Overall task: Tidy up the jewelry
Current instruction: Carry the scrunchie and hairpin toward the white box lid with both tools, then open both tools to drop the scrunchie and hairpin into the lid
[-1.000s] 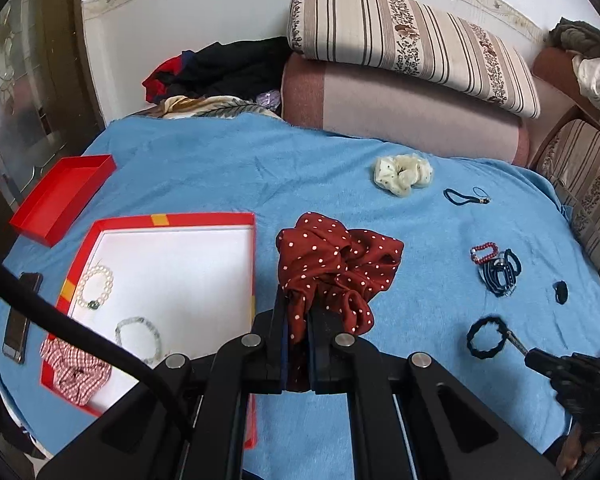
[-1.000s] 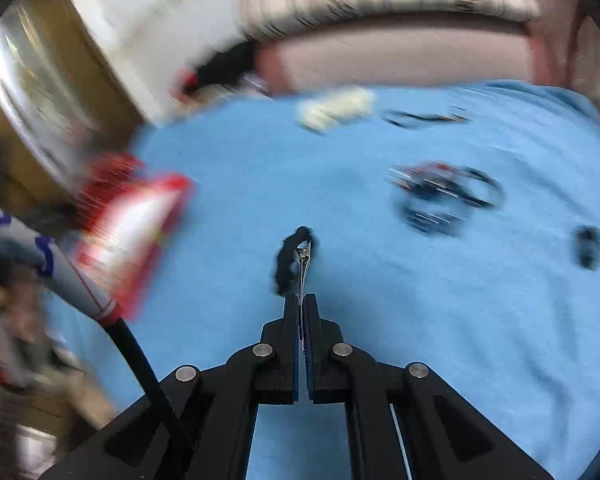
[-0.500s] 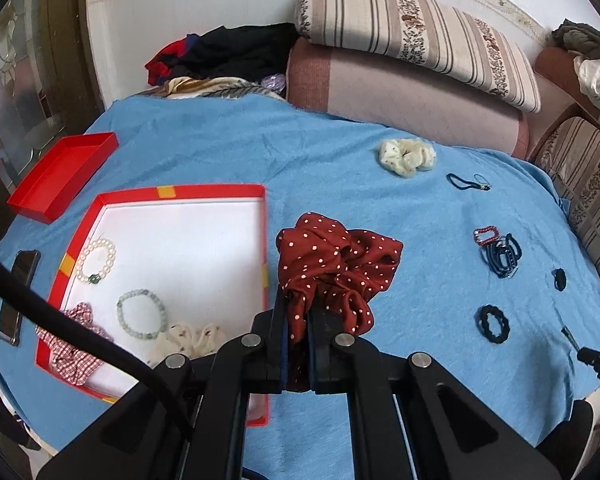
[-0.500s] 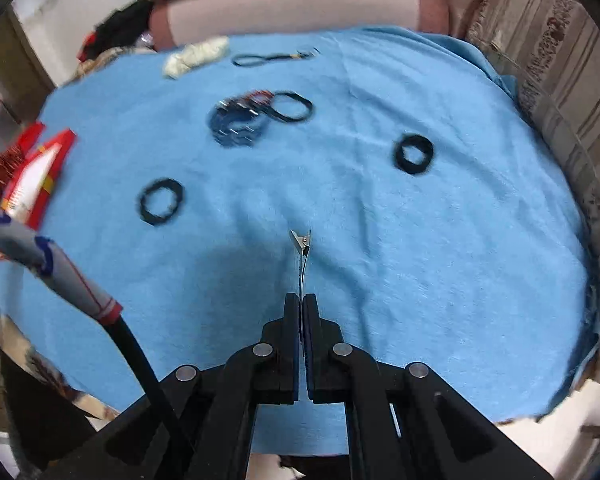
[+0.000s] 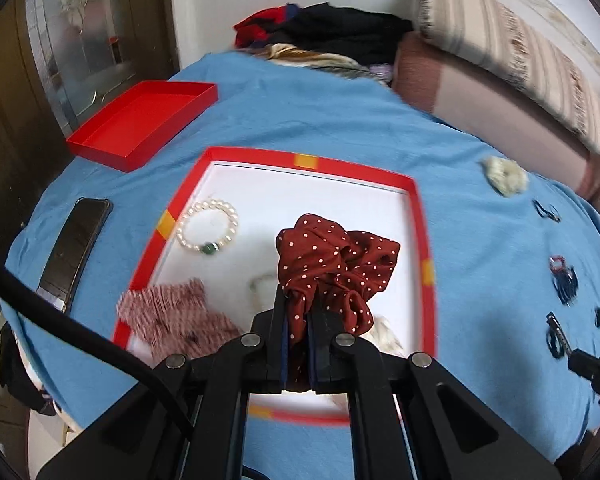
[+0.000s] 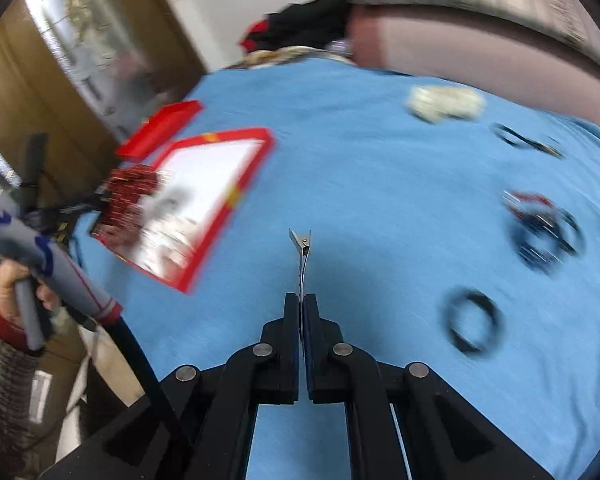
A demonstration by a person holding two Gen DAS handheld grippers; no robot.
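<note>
Soft dark-red scrunchie [image 5: 332,264], white dots, puffy folds. Left gripper [image 5: 298,304] squeezed tight on it, holding it above red-edged tray [image 5: 424,240] with smooth white floor. In tray: round pearl bracelet [image 5: 208,226] with one green bead, fuzzy pink checked scrunchie [image 5: 172,316]. Right gripper [image 6: 301,300] pinched shut on thin shiny metal hair clip [image 6: 302,256], above fuzzy blue blanket [image 6: 380,184]. Black hair ring [image 6: 474,326] on blanket, right side.

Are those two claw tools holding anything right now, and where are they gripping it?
The left gripper pinches the red dotted scrunchie by its lower folds; the right gripper clamps a metal hair clip by one end.
</note>
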